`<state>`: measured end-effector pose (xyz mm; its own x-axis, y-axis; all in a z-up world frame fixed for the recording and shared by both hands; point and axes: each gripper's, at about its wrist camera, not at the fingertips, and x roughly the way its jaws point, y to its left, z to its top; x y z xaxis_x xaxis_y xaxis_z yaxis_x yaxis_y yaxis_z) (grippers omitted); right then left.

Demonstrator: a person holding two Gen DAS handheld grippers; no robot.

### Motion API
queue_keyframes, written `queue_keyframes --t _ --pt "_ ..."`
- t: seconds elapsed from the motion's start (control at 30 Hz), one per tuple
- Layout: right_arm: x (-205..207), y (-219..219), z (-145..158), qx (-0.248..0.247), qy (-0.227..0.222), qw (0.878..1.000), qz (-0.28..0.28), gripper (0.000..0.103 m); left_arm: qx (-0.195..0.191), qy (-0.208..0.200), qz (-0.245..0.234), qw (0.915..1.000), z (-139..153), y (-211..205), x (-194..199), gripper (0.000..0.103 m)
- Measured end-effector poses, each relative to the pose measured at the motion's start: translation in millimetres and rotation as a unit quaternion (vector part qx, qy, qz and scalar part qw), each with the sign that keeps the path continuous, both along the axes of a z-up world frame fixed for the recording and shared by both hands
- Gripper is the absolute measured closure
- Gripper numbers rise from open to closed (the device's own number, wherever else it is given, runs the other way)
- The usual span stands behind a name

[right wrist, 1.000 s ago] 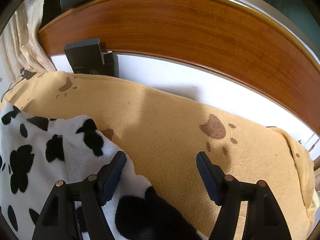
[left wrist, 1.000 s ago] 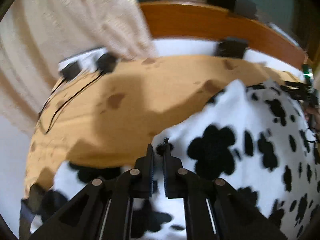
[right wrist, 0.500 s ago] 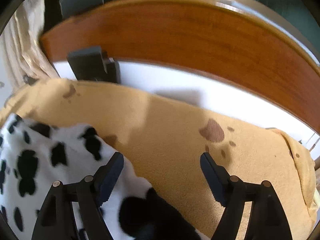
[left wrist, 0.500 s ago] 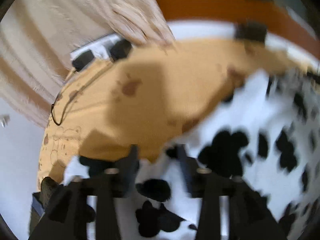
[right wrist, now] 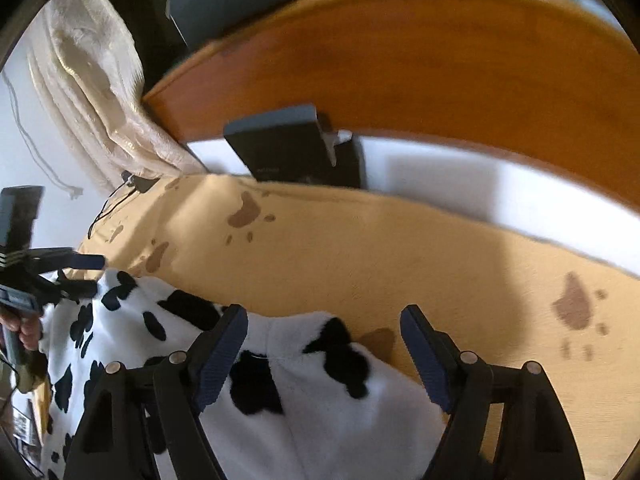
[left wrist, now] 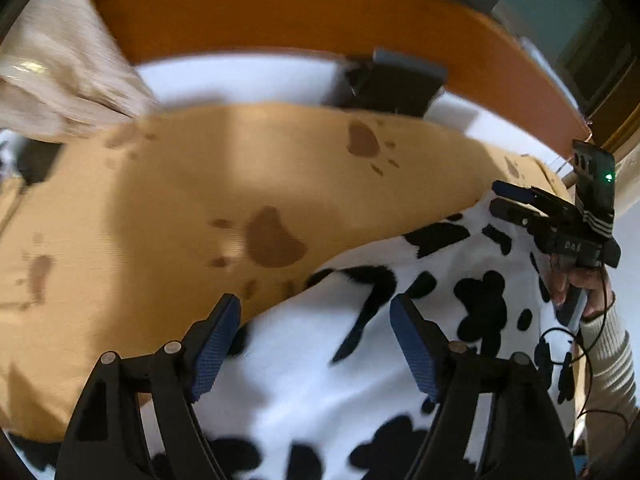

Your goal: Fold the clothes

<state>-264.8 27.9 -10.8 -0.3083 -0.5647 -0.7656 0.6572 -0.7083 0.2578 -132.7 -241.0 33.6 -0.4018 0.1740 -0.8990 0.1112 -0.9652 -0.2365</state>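
Observation:
A white fleece garment with black cow spots (left wrist: 360, 368) lies on a tan bedspread with brown paw prints (left wrist: 200, 208); it also shows in the right wrist view (right wrist: 312, 400). My left gripper (left wrist: 316, 340) is open and empty, its jaws wide apart just over the garment's upper edge. My right gripper (right wrist: 324, 348) is open and empty over the garment's right corner. The right gripper also shows in the left wrist view (left wrist: 520, 204) at the far right, and the left gripper in the right wrist view (right wrist: 80, 272) at the far left.
A wooden headboard (right wrist: 400, 64) runs along the back above a white mattress strip (right wrist: 460, 176). A dark box (right wrist: 288, 144) leans against it. A cream curtain (right wrist: 88, 80) hangs at the left, with black cables (right wrist: 116, 200) below it.
My left gripper has opened and let go of the garment's edge, and has swung to the right. My right gripper stays open and has turned left, more over the garment's corner.

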Motion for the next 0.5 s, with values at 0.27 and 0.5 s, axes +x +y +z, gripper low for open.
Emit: queue_keyframes --t 0.27,0.5 --pt "19 -4 6 0.035 0.054 0.998 -0.002 0.086 -0.068 0.067 -0.019 0.9952 0 25 -1 0.088" --pt "19 11 14 0.092 0.118 0.987 -0.058 0.099 -0.271 0.091 -0.062 0.9563 -23 65 -1 0.066"
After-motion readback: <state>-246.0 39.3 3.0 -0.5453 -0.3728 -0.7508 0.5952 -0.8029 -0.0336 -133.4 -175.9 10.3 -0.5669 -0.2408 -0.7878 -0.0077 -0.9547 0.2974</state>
